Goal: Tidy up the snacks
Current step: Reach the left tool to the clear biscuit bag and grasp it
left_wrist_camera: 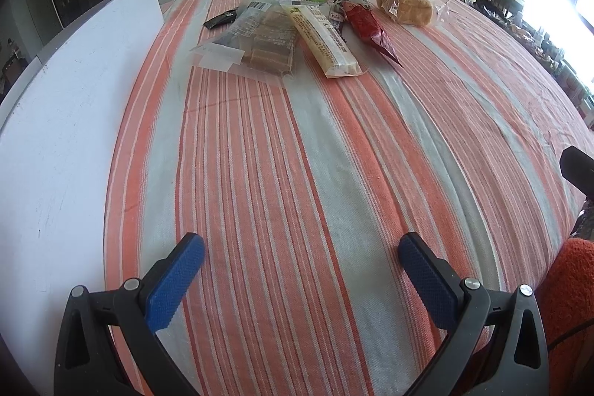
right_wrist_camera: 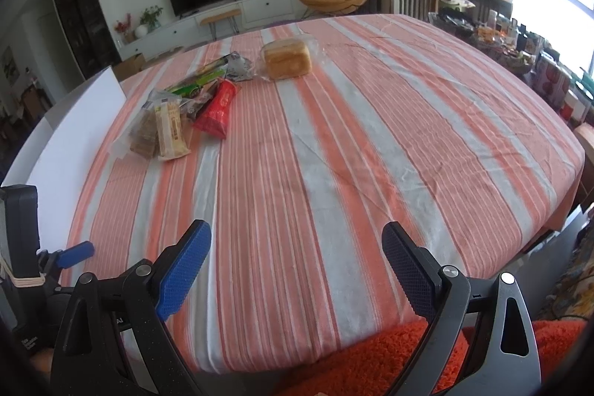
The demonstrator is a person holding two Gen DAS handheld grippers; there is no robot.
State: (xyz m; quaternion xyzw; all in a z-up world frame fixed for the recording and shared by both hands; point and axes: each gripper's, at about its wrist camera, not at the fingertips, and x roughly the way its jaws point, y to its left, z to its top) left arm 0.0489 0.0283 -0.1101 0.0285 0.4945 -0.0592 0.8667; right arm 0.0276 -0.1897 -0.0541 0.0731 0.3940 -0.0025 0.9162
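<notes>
**Snacks heaped far across the bench, both jaws empty**

Jaws first: the left gripper (left_wrist_camera: 300, 249) and the right gripper (right_wrist_camera: 297, 240) both hover low over the near edge of the bench (left_wrist_camera: 334, 173), each spread wide and holding nothing. Orange fleece, apparently a sleeve (right_wrist_camera: 371, 355), shows below the right one.

Striped cloth lies bare between the grippers and the goods. A white board (left_wrist_camera: 67, 106) stands along the bench's left side.

Farther off sits the heap of snacks, well apart from both tools, ahead and slightly left of the left gripper, ahead and distinctly left of the right. By my reading the left hand is the nearer and has the straighter line in.

- The clear wafer pack (left_wrist_camera: 260, 39) lies closest, on the heap's left.
- The long beige packet (left_wrist_camera: 323, 39) rests just beside it, partly over it; its long axis runs from the far left toward the near right, one end pointing roughly back at the jaws.
- The red packet (left_wrist_camera: 365, 25) lies alongside on a similar slant, tapering at its near end.
- A small dark wrapper (left_wrist_camera: 221, 19) sits left of the heap.

Beyond them, apart to the right, the bagged bread loaf (left_wrist_camera: 406, 6) stands alone, probably the right hand's easier pick.
</notes>
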